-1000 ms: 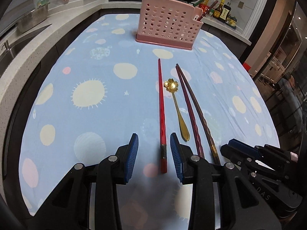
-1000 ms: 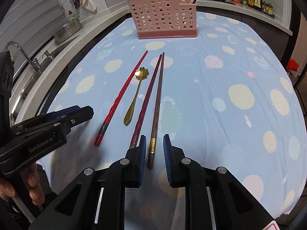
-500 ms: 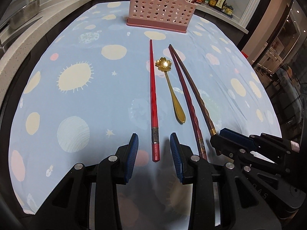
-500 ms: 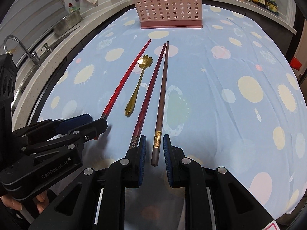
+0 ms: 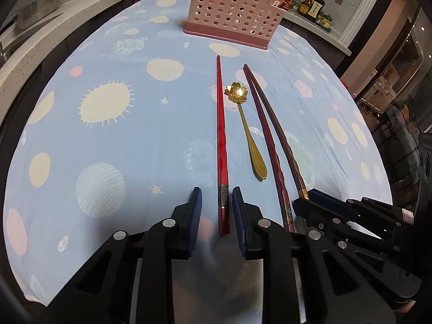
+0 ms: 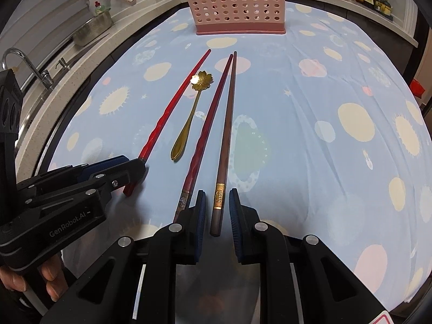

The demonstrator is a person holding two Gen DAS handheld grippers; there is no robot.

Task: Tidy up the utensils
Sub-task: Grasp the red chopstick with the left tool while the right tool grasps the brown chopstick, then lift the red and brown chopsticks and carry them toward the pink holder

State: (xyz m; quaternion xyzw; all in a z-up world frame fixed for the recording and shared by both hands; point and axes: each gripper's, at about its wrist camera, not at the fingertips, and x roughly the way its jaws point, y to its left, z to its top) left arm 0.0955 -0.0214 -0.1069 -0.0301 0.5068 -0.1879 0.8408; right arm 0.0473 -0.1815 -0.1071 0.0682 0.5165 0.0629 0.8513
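Observation:
A bright red chopstick [image 5: 222, 140] lies on the blue cloth with its butt end between the open fingers of my left gripper [image 5: 217, 193]; the pads stand apart from it. A gold flower spoon [image 5: 244, 124] lies next to it, then a dark red chopstick [image 5: 267, 140] and a brown chopstick [image 6: 225, 140]. The brown chopstick's butt lies between the open fingers of my right gripper [image 6: 217, 197], untouched. A pink perforated utensil holder [image 6: 232, 2] stands upright at the far end of the table; it also shows in the left wrist view [image 5: 235, 13].
The table wears a blue cloth [image 6: 324, 108] with pale dots. A sink with tap [image 6: 29, 67] and a metal pot [image 6: 91, 27] sit on the left counter. Sauce bottles [image 5: 310, 5] stand on the back right counter.
Both grippers have moved forward and lower along the table, so the bright red and brown chopstick ends now lie deeper between their fingers. The utensils have not moved.

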